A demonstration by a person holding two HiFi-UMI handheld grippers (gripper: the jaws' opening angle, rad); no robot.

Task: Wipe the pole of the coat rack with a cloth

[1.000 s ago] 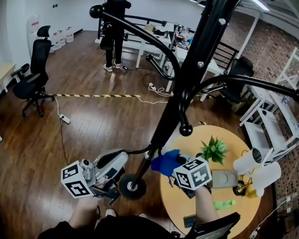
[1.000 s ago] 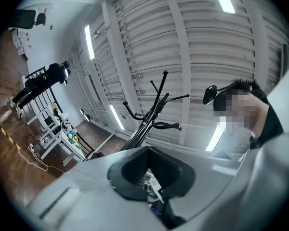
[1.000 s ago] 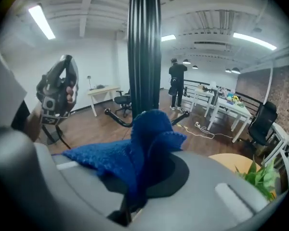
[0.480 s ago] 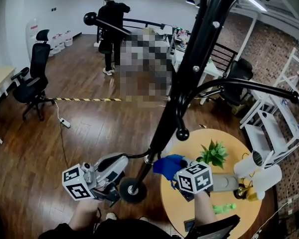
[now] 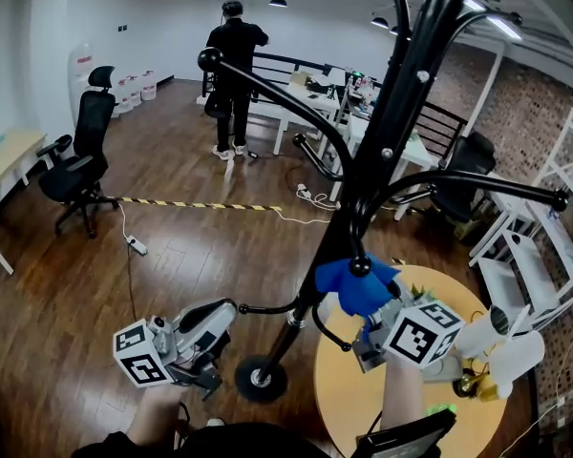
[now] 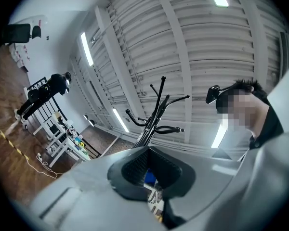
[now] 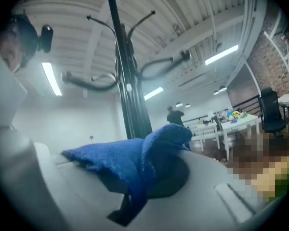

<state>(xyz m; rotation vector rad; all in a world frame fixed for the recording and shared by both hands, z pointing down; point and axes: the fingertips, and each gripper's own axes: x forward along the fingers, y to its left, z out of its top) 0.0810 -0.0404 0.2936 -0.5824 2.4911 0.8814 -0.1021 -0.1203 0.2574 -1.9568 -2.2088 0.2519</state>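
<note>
The black coat rack pole [image 5: 363, 175] rises from its round base [image 5: 261, 380] through the middle of the head view, with curved hook arms branching off. My right gripper [image 5: 368, 303] is shut on a blue cloth [image 5: 353, 282], which sits against the pole's right side by a ball-tipped hook. In the right gripper view the cloth [image 7: 135, 150] drapes over my right gripper [image 7: 144, 177], with the pole [image 7: 127, 81] just behind. My left gripper [image 5: 227, 311] hangs low left of the pole, shut and holding nothing. The left gripper view shows my left gripper [image 6: 151, 177] aimed up at the rack [image 6: 154, 114].
A round yellow table [image 5: 344, 399] stands right of the base, with a white lamp [image 5: 497, 342] on it. A black office chair [image 5: 76, 160], a power strip [image 5: 138, 246] and striped floor tape [image 5: 191, 204] lie left. A person [image 5: 234, 65] stands far back. White shelving [image 5: 544, 246] stands right.
My right gripper has risen up the pole with the blue cloth, from near the table to the ball-tipped hook. The left gripper has barely moved.
</note>
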